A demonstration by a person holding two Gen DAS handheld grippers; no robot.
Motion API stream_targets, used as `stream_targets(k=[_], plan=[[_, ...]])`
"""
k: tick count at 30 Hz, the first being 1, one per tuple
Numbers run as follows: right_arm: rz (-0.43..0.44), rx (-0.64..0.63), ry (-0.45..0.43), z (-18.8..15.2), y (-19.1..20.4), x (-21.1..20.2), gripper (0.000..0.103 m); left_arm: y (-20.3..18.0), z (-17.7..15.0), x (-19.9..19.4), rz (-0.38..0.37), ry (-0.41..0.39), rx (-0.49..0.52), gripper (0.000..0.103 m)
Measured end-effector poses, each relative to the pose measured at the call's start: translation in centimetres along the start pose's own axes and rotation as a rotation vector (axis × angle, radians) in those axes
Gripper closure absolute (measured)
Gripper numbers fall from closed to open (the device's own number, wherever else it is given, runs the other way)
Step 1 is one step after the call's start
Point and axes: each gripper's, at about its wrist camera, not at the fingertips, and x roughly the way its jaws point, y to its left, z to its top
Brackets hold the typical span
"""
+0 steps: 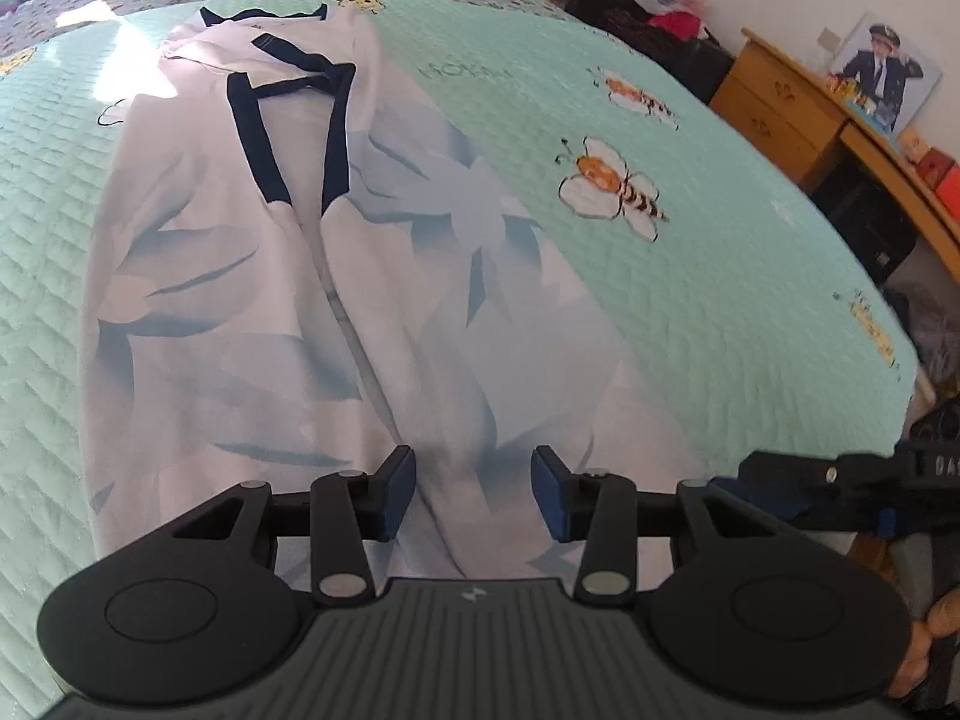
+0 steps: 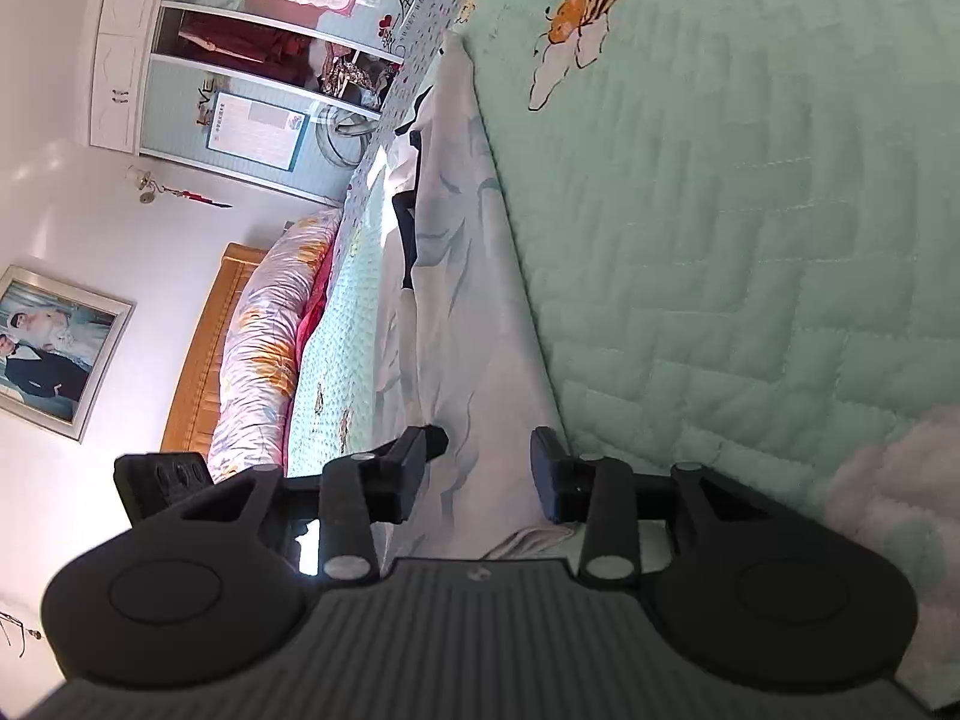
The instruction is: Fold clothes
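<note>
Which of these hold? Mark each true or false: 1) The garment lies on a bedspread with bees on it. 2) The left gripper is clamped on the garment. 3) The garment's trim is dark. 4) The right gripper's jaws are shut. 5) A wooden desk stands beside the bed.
1) True. The garment lies on the green bedspread, which has bees printed on it.
2) False. The left gripper is open, its pads clear of the cloth.
3) True. The trim is dark navy.
4) False. The right gripper is open, with cloth showing in the gap.
5) True. The wooden desk stands beside the bed.
</note>
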Motion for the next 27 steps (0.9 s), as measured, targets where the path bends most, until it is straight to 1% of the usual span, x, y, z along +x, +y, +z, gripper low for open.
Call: stream_targets(k=[1, 3, 4, 6, 8, 10, 12, 13, 14, 15, 16, 17, 18, 19, 20, 23, 24, 25, 26, 27], plan=[[0.007, -0.020, -0.007, -0.2, 0.4, -0.3, 0.057, 0.3, 0.2, -0.7, -0.024, -0.019, -0.030, 0.057], [0.053, -0.043, -0.004, -0.3, 1.1, -0.5, 0.057, 0.3, -0.1, -1.9, -0.104, -0.023, -0.072, 0.052], [0.087, -0.033, 0.003, -0.4, 1.2, -0.4, 0.057, 0.1, -0.6, -2.2, -0.128, -0.010, -0.079, 0.052], [0.161, 0.031, 0.024, -0.3, 0.8, -0.3, 0.057, -0.3, -1.7, -2.8, -0.173, 0.015, -0.090, 0.051], [0.222, 0.102, 0.043, -0.1, 0.3, 0.1, 0.057, -0.9, -3.3, -2.7, -0.155, 0.044, -0.054, 0.051], [0.236, 0.123, 0.060, 0.8, 0.7, 0.9, 0.056, -0.6, -5.4, -2.0, -0.144, 0.073, -0.079, 0.051], [0.229, 0.088, 0.116, 1.8, 1.7, 2.4, 0.051, 0.4, -6.5, -2.2, -0.179, 0.017, -0.146, 0.050], [0.224, 0.064, 0.144, 2.3, 2.2, 3.5, 0.050, 1.0, -6.9, -2.3, -0.203, 0.003, -0.193, 0.050], [0.199, 0.039, 0.174, 2.7, 2.3, 4.9, 0.047, 1.6, -7.1, -2.3, -0.222, -0.006, -0.236, 0.050], [0.166, 0.015, 0.204, 3.1, 2.3, 6.4, 0.047, 2.0, -7.3, -2.3, -0.238, -0.012, -0.266, 0.050], [0.096, -0.010, 0.223, 3.4, 2.0, 7.8, 0.052, 2.4, -7.5, -2.3, -0.253, -0.017, -0.296, 0.050], [0.035, -0.034, 0.230, 3.9, 1.8, 8.9, 0.082, 2.4, -7.5, -2.3, -0.259, -0.014, -0.296, 0.050], [-0.011, -0.062, 0.232, 4.4, 1.8, 9.7, 0.092, 2.3, -7.5, -2.4, -0.259, -0.010, -0.287, 0.050], [-0.039, -0.080, 0.220, 4.9, 2.2, 10.0, 0.093, 2.3, -7.4, -2.5, -0.259, -0.007, -0.277, 0.050], [-0.034, -0.090, 0.207, 5.3, 3.0, 10.0, 0.089, 2.2, -7.4, -2.5, -0.259, -0.006, -0.275, 0.050], [0.027, -0.146, 0.205, 6.0, 5.6, 10.6, 0.085, 2.2, -7.4, -2.4, -0.258, -0.007, -0.276, 0.050], [-0.001, -0.160, 0.215, 6.4, 5.9, 11.6, 0.081, 2.2, -7.4, -2.5, -0.256, -0.007, -0.270, 0.050], [-0.046, -0.171, 0.228, 6.8, 5.9, 12.9, 0.075, 2.1, -7.5, -2.6, -0.252, -0.007, -0.263, 0.050], [-0.092, -0.183, 0.241, 7.2, 5.9, 14.2, 0.074, 2.0, -7.4, -2.6, -0.244, -0.005, -0.254, 0.049], [-0.124, -0.194, 0.259, 7.6, 5.6, 15.6, 0.082, 1.7, -7.4, -2.7, -0.230, -0.002, -0.242, 0.049]])
